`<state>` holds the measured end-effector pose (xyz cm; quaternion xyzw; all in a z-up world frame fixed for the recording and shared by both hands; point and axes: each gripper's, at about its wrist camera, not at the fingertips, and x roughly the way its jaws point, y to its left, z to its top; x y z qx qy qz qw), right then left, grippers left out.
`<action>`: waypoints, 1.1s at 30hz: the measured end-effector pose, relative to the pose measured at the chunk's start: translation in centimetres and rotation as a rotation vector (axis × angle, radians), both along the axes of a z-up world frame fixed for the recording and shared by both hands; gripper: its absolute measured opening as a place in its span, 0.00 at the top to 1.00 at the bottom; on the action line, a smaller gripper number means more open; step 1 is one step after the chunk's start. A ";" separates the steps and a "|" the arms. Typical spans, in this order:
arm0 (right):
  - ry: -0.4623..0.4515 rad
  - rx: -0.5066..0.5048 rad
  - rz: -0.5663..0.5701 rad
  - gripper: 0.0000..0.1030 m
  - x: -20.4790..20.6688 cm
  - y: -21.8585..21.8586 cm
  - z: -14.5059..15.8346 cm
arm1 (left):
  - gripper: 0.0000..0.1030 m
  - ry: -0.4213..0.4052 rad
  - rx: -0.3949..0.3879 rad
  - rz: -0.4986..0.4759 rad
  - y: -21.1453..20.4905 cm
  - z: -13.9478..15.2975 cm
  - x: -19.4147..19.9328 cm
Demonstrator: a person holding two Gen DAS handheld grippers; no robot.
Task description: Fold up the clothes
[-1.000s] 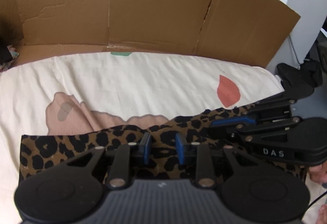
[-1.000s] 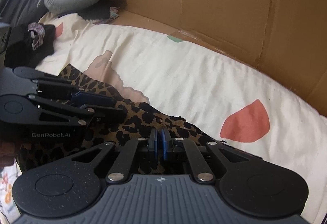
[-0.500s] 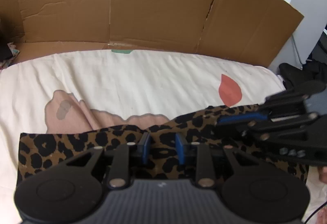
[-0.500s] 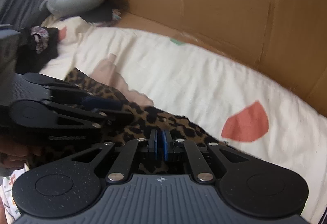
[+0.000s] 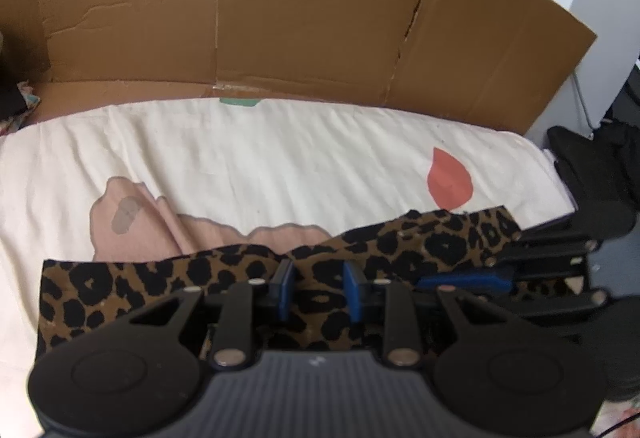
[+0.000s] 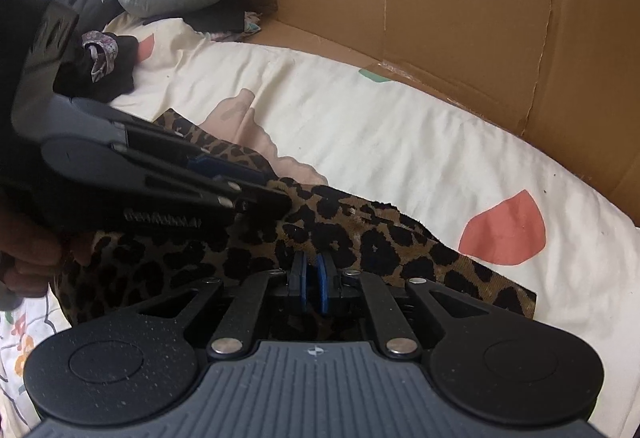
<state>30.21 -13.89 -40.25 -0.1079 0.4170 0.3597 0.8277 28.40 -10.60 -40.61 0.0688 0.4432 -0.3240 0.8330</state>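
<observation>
Pinched the cloth [image 6: 360, 238] in the right gripper [image 6: 310, 278], nearly shut, at 6 o'clock on the sheet [image 6: 400, 126]. Straddled a fold with the left gripper [image 5: 318, 290], narrow; couldn't tell if gripped. Judged it light, limp, hardly slippery: best taken by the hem. Worked on a soft bed, cardboard [image 5: 280, 18] at 12.

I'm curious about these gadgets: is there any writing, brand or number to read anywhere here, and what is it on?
White lettering on the side of the left gripper, right wrist view: too blurred to read.
No readable text on the right gripper, leopard-print cloth, cardboard or bedsheet.
</observation>
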 end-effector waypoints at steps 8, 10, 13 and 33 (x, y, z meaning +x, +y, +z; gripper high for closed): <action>0.026 0.027 -0.006 0.89 0.3 -0.5 -0.4 | 0.72 -0.053 -0.040 -0.028 0.2 2.1 -2.4; 0.020 0.024 -0.005 0.89 0.2 -0.4 -0.4 | 0.70 -0.054 -0.029 -0.045 -0.3 1.9 -2.5; 0.018 0.028 -0.006 0.89 0.1 -0.5 -0.4 | 0.68 -0.040 -0.006 -0.050 -0.6 0.8 -2.3; -0.006 -0.025 0.023 0.32 -3.5 -4.7 -0.2 | 0.66 -0.042 -0.021 -0.084 0.0 -0.5 -2.1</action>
